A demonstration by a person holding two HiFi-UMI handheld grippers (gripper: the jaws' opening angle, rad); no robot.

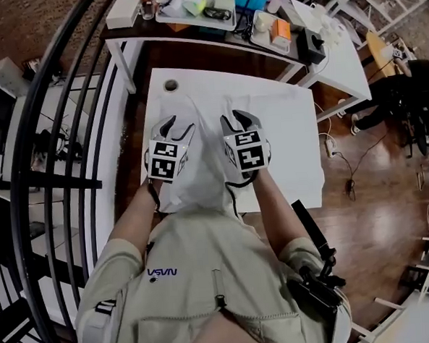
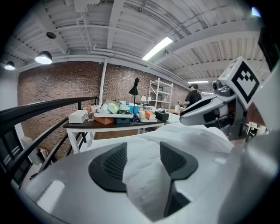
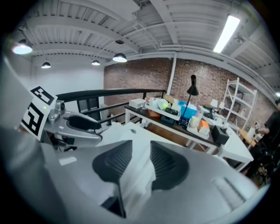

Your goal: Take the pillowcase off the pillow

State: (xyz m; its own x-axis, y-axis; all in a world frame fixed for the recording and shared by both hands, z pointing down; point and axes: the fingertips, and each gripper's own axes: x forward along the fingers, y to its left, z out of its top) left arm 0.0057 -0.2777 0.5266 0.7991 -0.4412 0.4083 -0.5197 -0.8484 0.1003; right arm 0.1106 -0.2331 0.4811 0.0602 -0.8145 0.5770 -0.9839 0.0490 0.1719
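Close to the person, the left claw (image 1: 169,124) and the right claw (image 1: 240,118) sit side by side, and each one is squeezing a bunch of the white pillowcase (image 1: 203,157). The pillowcase lies between them on the white worktop (image 1: 293,148). Farther back stands a dark table (image 1: 192,36) full of things.

We reach both forearms forward, side by side, left gripper (image 1: 177,127) and right gripper (image 1: 239,120) each pinching pillowcase (image 1: 200,177) cloth.
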